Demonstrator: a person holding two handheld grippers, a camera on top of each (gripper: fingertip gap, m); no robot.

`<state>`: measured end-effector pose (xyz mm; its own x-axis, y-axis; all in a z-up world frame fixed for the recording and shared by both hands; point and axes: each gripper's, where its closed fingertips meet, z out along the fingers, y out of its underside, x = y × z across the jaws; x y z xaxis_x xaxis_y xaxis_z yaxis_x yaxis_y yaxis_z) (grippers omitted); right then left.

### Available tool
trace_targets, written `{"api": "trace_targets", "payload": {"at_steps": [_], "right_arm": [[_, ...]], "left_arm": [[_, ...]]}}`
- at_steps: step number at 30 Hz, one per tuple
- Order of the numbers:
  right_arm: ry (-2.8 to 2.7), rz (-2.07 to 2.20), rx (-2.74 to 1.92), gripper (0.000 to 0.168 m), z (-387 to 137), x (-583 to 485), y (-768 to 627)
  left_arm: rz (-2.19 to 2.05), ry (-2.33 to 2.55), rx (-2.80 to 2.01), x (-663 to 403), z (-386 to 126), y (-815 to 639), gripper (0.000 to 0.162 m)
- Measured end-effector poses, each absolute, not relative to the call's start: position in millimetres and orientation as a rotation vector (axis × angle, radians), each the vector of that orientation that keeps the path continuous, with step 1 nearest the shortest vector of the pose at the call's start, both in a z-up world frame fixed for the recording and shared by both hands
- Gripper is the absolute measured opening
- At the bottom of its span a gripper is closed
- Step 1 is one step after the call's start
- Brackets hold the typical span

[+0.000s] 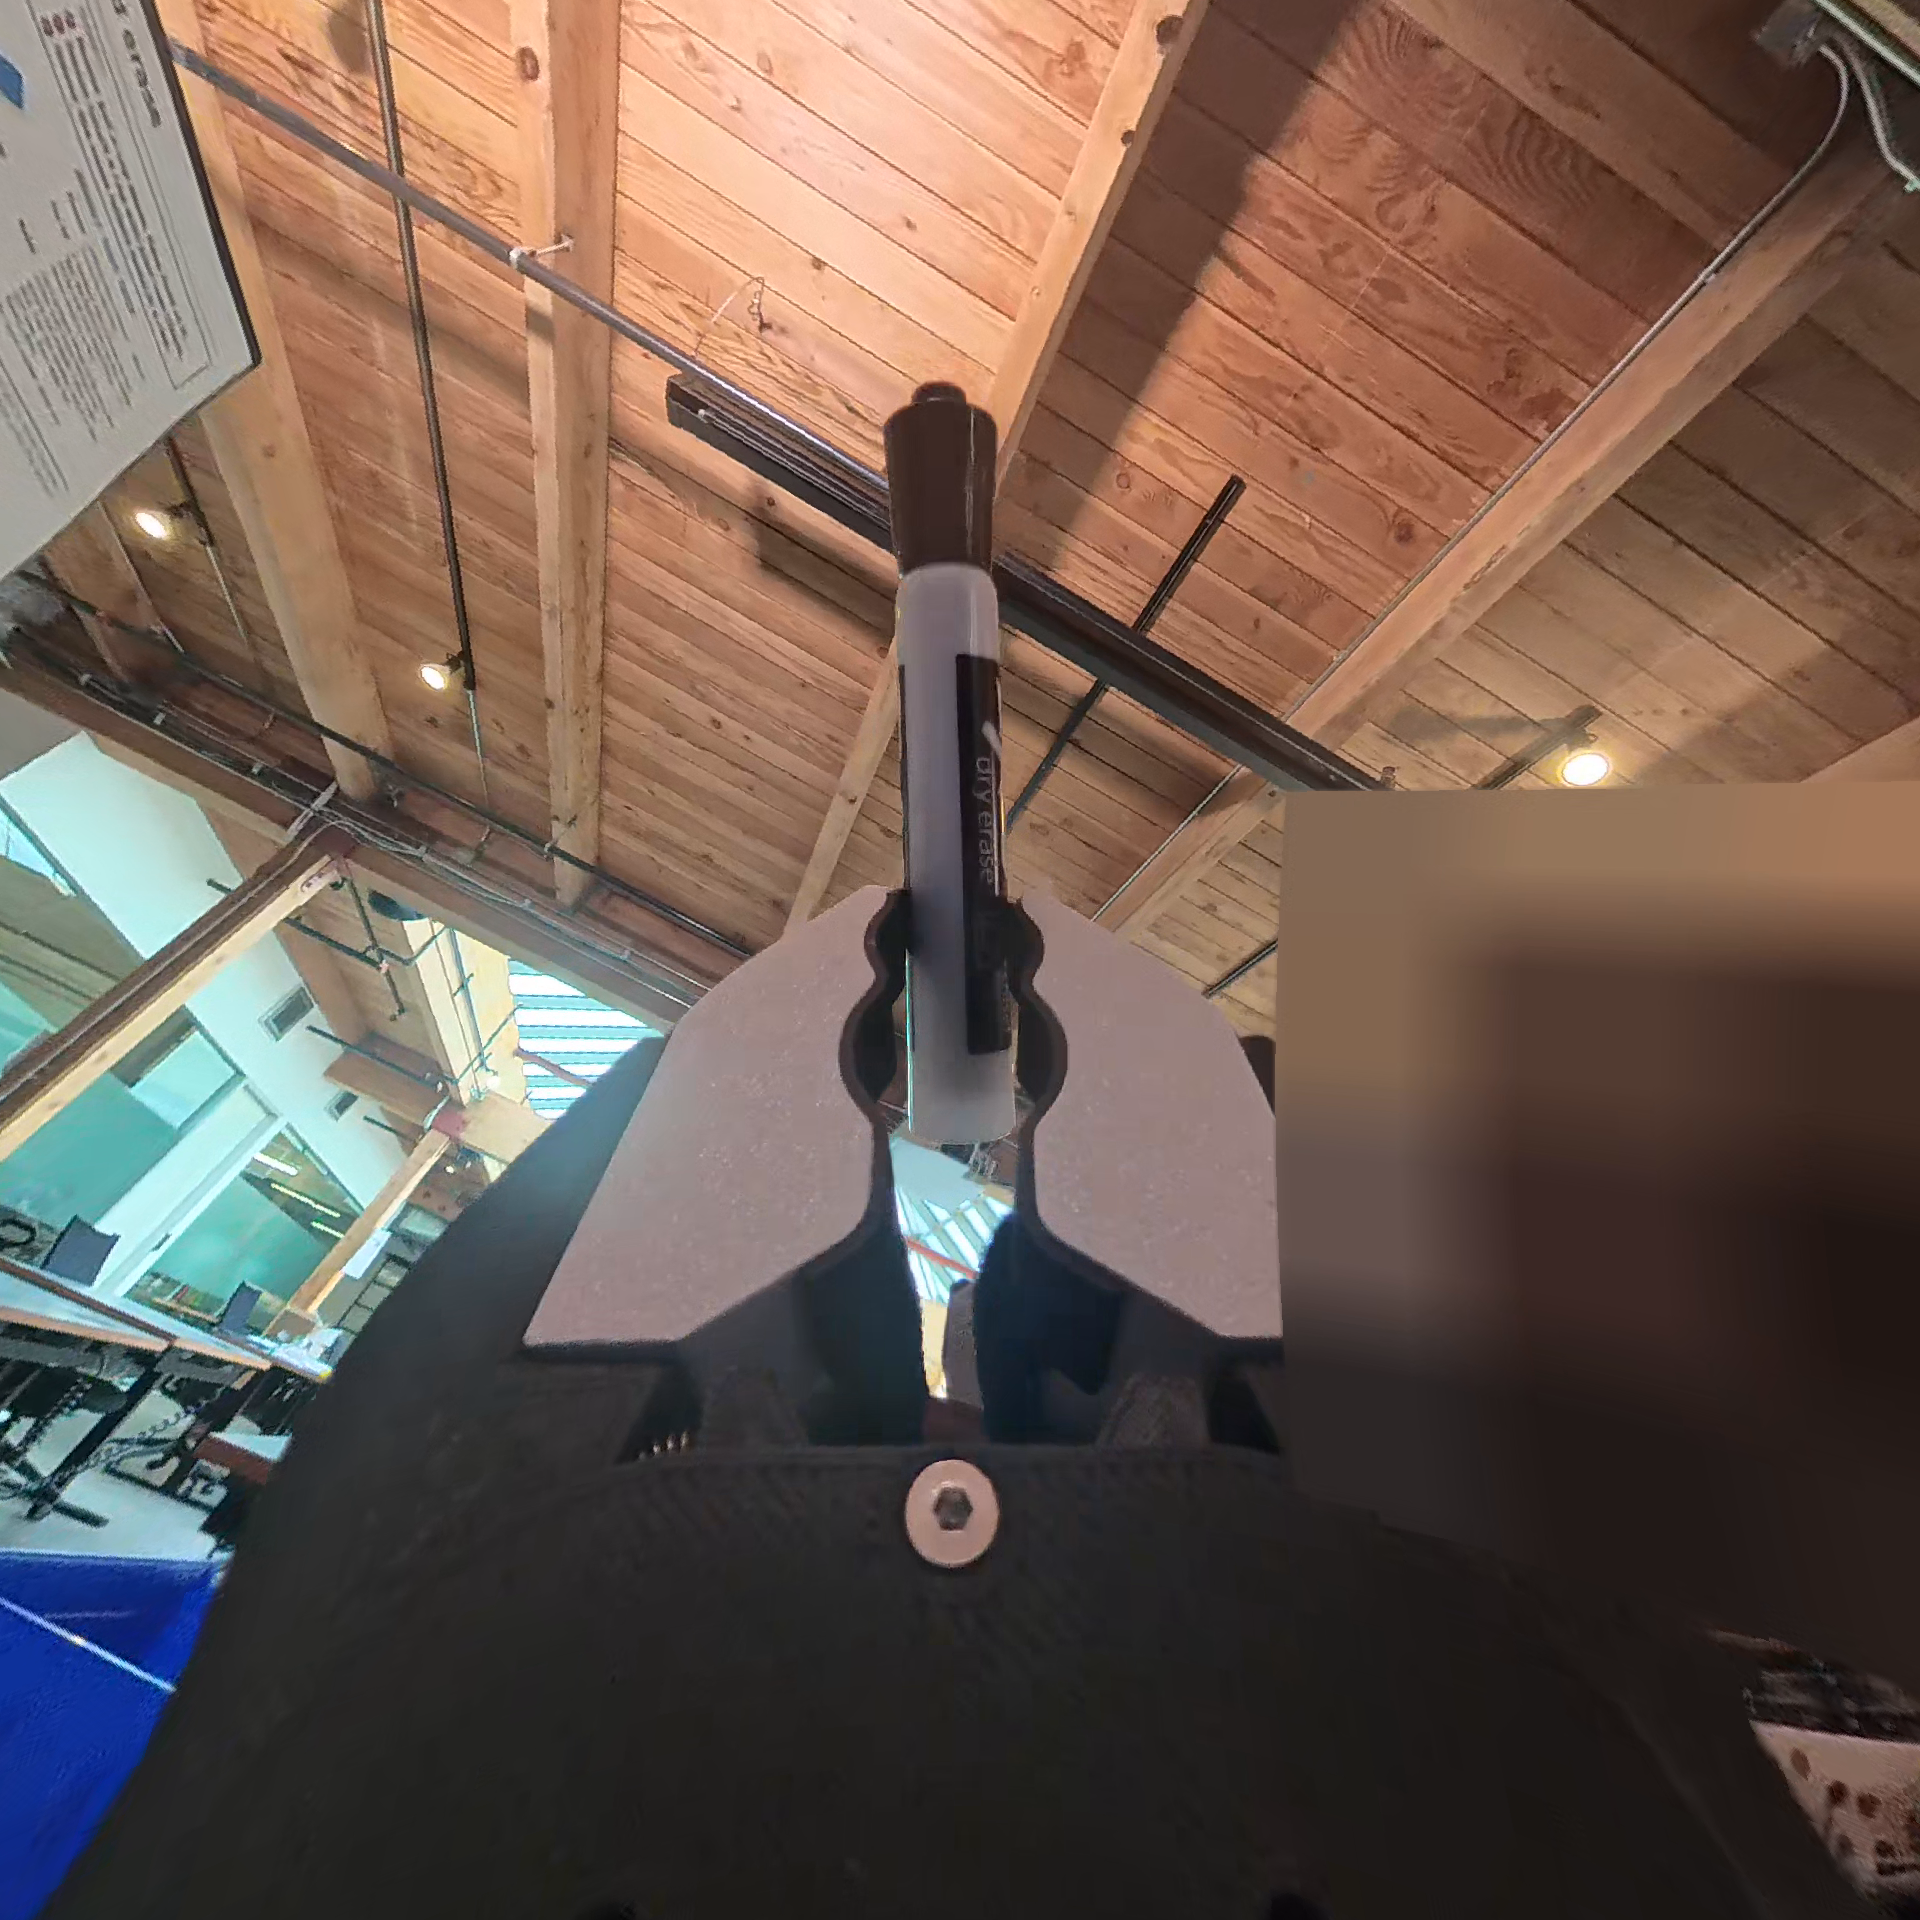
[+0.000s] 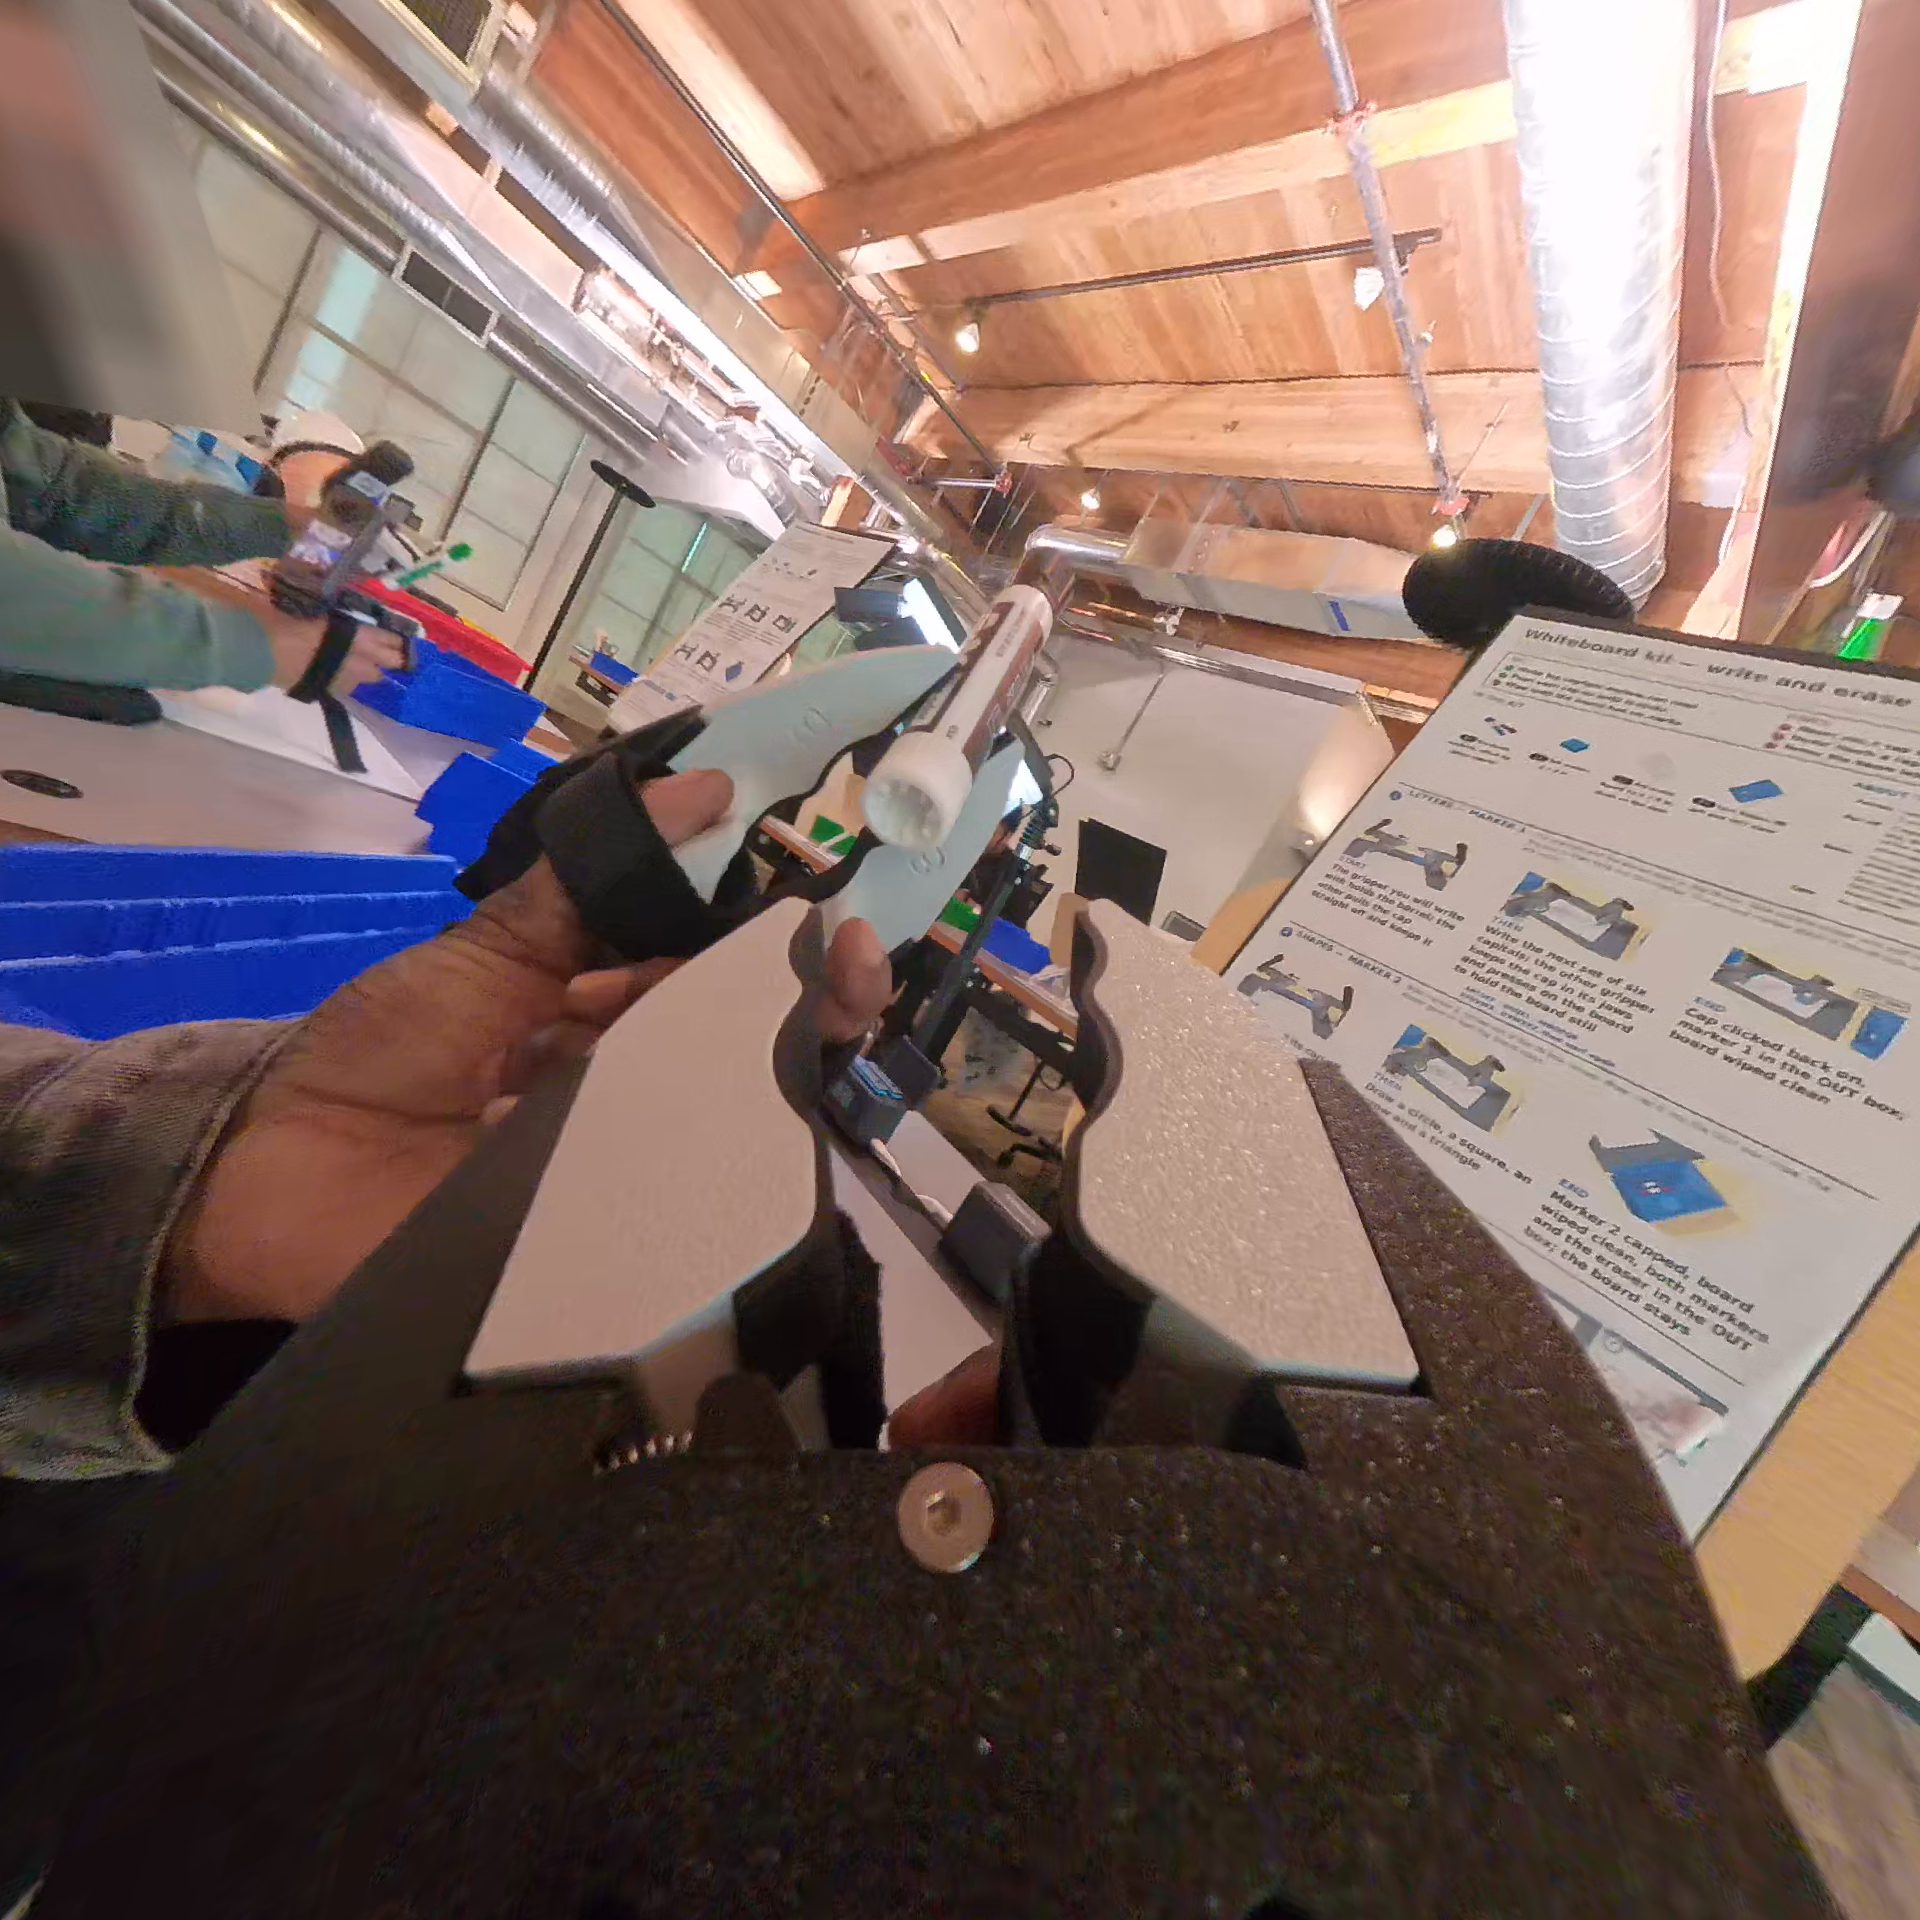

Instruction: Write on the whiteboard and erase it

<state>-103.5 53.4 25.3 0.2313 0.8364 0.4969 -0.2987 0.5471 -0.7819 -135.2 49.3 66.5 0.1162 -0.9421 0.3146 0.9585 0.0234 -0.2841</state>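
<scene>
The marker (image 1: 951, 769) is taken as the landmark. In the left wrist view it is clamped near its blunt white end between the two grey fingers (image 1: 769, 1122) of the left gripper (image 1: 954, 997), which are closed on the barrel. The marker is pointed up toward the wooden ceiling (image 1: 1299, 312), with its dark brown cap (image 1: 940, 478) still seated at the far end. A dark label strip is seen running along the white barrel. Up and to the left of the marker, the corner of a framed instruction sheet (image 1: 94, 239) is seen.

In the right wrist view the same marker (image 2: 971, 727) is seen from its blunt end, gripped by the left gripper (image 2: 883, 790), which is worn on a hand (image 2: 436, 1049) with black straps across the fingers. The right gripper (image 2: 945, 997) is held below and in front of the marker, apart from it; its grey fingers (image 2: 1195, 1143) are spread wide, and nothing is held between them. To the right of the marker an instruction sheet (image 2: 1621, 966) with pictures and text is propped upright. To the left of the marker, blue bins (image 2: 208, 925) are laid on a table (image 2: 187, 790). Farther left, another person's sleeve (image 2: 114, 613) and another gripper with a green-capped marker (image 2: 431, 566) are seen. The whiteboard itself cannot be made out in either view.
</scene>
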Motion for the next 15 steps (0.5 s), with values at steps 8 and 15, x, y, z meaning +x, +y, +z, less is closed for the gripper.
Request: {"api": "trace_targets", "payload": {"at_steps": [8,15], "right_arm": [[-1.035,0.635,-0.522,0.038,37,-108,50],[-1.078,0.729,-0.584,0.02,33,-90,60]], "left_arm": [[-1.466,-0.008,-0.552,-108,58,54,0.018],[-1.419,0.072,-0.802,-97,41,65,0.02]]}}
